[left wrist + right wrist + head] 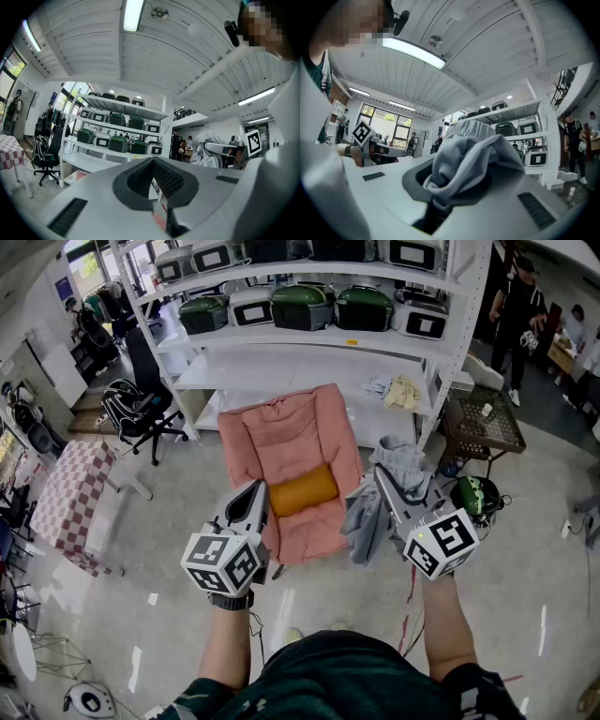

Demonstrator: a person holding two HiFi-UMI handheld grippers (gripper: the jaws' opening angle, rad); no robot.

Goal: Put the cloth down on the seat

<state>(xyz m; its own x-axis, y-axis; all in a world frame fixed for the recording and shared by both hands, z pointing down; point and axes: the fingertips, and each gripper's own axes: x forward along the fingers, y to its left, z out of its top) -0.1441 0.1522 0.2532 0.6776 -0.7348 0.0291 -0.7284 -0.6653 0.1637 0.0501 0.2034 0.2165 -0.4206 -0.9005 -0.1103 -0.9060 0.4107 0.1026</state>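
The seat (291,442) is a pink padded floor chair in front of the shelves, with an orange bolster cushion (302,489) lying across it. In the head view my right gripper (382,476) is shut on a grey cloth (401,463) to the right of the seat, and part of the cloth hangs down beside the seat's edge. Seen from the right gripper view, the bunched cloth (471,147) fills the jaws of the right gripper (440,190). My left gripper (257,489) is over the seat's left front edge. In its own view the left gripper (155,174) is shut and holds nothing.
A white shelf rack (450,352) behind the seat carries green and white cookers (302,306) and some folded cloths (398,390). A black office chair (141,409) and a checkered table (75,493) stand at the left. A wire cart (483,423) and a person (516,306) are at the right.
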